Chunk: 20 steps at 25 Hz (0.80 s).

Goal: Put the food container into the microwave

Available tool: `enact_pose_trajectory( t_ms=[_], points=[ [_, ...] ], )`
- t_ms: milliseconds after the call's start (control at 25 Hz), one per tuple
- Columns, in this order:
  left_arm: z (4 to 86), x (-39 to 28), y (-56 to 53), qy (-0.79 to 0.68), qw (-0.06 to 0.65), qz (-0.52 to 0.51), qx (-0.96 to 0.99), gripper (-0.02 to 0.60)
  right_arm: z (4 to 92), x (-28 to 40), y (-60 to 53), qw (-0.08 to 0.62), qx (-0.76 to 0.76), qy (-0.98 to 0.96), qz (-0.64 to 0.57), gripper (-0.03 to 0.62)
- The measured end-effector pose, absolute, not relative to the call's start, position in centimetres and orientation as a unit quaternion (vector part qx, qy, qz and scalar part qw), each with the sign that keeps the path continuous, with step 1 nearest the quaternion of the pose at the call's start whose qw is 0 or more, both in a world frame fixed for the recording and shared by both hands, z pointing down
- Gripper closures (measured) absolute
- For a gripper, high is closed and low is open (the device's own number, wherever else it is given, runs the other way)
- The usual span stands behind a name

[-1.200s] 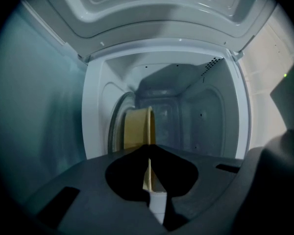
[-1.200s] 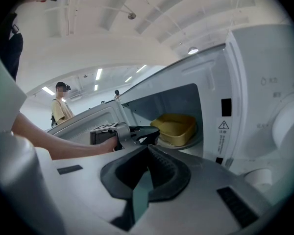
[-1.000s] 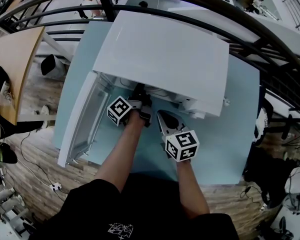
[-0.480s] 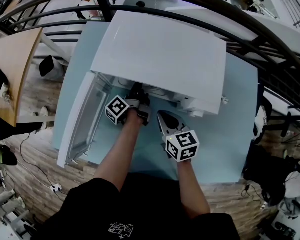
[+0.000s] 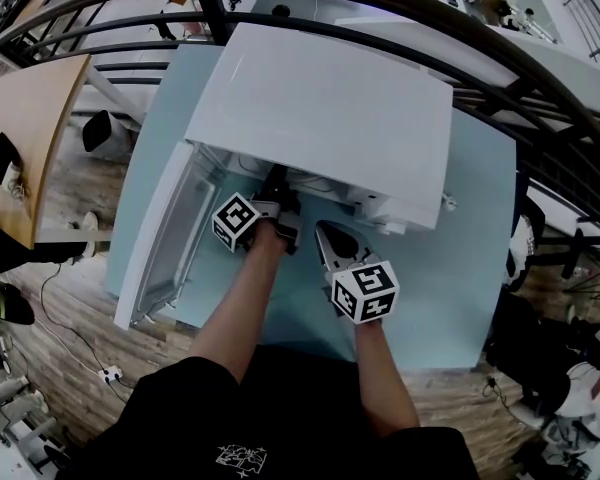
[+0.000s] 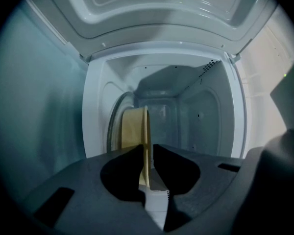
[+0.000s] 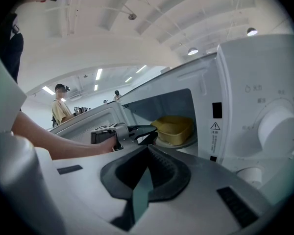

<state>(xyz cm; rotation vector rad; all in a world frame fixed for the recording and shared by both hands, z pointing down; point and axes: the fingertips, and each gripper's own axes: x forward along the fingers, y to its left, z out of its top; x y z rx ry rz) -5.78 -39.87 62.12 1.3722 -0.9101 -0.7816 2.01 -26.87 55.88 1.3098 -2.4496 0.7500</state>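
Yellow and shallow, the food container (image 7: 174,128) sits inside the white microwave (image 5: 320,118), on the glass tray (image 7: 188,142) at the floor of the cavity. The left gripper (image 6: 147,153) reaches through the cavity mouth, and its jaws are pinched onto the container's near rim, which shows as a thin yellow edge between the tips. Round the container (image 6: 132,129) the pale cavity walls (image 6: 206,116) stand well clear, with free space above it and behind it towards the back wall.

In the head view the microwave's top hides the left gripper (image 5: 277,190) at its tips. The door (image 5: 165,238) hangs wide open towards 8 o'clock, with its outer edge close to the left edge of the light blue table (image 5: 460,258). The right gripper (image 5: 320,226) lies at 4 o'clock from the left one, outside the cavity and just short of the microwave's front edge. Its jaws are pressed together on nothing (image 7: 148,151). Bare table spreads from 3 to 5 o'clock of it.

From the right gripper view the left gripper (image 7: 146,133) sits at the cavity's threshold, the door (image 7: 88,121) at 9 o'clock and the control panel (image 7: 264,82) at 3 o'clock.
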Motion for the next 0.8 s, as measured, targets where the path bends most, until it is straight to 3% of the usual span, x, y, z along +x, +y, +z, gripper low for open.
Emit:
enact_pose_trajectory(
  t_ms=[800],
  points=[
    [59.7, -5.9, -33.4, -0.401, 0.593, -0.322, 0.62, 0.574, 54.2, 1.1, -24.2, 0.122, 0.416, -0.868, 0.243, 0.588]
  ],
)
